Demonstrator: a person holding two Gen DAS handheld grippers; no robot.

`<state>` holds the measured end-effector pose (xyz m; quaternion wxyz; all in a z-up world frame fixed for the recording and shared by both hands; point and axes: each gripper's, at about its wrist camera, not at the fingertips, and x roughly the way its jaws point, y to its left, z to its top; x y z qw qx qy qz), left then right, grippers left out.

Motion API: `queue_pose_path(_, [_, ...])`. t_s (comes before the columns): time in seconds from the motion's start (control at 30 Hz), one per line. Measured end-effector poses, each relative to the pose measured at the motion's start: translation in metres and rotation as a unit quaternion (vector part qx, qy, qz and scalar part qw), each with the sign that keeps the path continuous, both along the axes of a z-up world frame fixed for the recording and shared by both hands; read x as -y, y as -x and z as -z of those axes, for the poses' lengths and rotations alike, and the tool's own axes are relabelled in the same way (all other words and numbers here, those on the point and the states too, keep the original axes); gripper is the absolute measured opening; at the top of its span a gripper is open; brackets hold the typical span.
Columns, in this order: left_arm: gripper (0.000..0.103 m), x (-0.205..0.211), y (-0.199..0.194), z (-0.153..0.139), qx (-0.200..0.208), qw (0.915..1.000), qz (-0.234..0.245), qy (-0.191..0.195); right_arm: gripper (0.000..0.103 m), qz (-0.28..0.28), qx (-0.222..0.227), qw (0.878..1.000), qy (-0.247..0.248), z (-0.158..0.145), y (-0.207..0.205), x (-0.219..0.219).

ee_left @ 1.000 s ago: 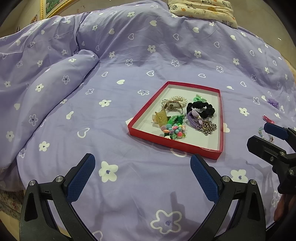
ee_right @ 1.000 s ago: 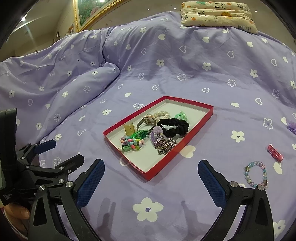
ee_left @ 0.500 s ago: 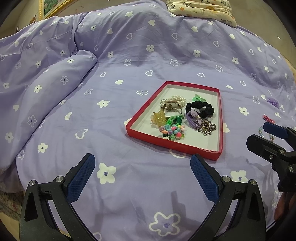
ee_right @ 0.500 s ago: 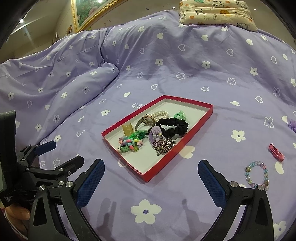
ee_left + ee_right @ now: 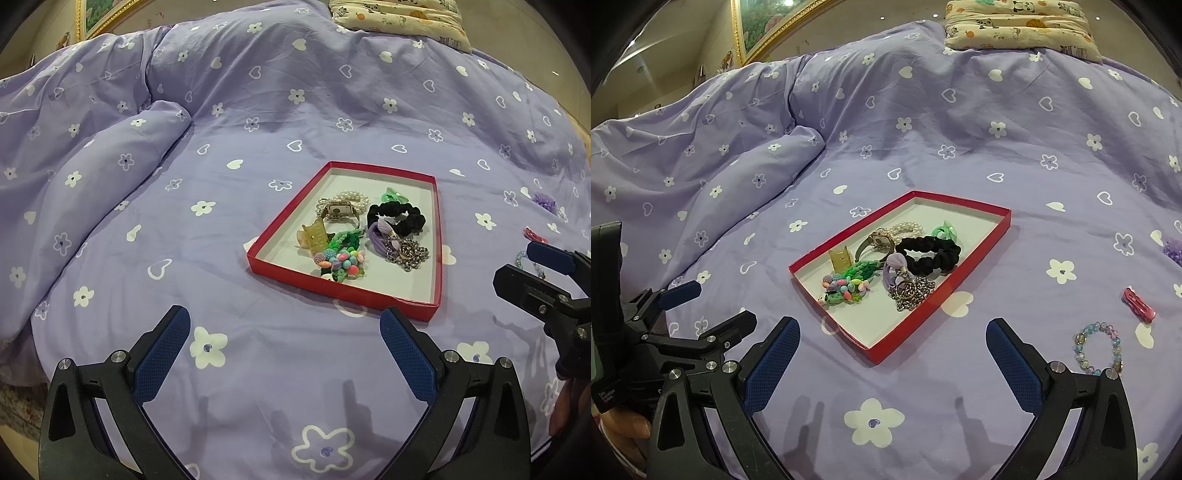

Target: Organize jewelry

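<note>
A red-rimmed shallow box lies on the purple bedspread. It holds a black scrunchie, a pearl bracelet, a watch, a yellow claw clip, green and beaded pieces and a metal chain. Loose on the bed to the right lie a beaded bracelet, a red hair clip and a purple piece. My left gripper is open and empty, in front of the box. My right gripper is open and empty, in front of the box's near corner.
A purple floral duvet is bunched into a ridge at the left. A patterned pillow lies at the far end of the bed. A gold picture frame hangs on the wall at the back left.
Both grippers have shifted only slightly; the box sits a little further left in both views. Nothing was taken or let go.
</note>
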<state>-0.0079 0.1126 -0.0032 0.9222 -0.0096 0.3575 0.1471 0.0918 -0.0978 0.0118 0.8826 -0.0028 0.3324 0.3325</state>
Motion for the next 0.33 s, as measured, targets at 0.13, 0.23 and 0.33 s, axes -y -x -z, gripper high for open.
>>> queue_pose_path(0.13, [0.103,0.0009,-0.0001,-0.0007,-0.001,1.0000,0.001,0.002,0.102,0.000,0.001,1.000,0.000,-0.0010,-0.0004,0.0014])
queue_pose_path(0.23, [0.103,0.0013,-0.0004,-0.0013,0.000,1.0000,0.002,0.001,0.102,0.001,-0.001,1.000,0.000,-0.0009,-0.0012,0.0018])
queue_pose_path(0.33, [0.103,0.0018,-0.0012,-0.0017,-0.001,1.0000,0.004,0.005,0.102,0.002,-0.002,1.000,0.000,-0.0003,-0.0027,0.0032])
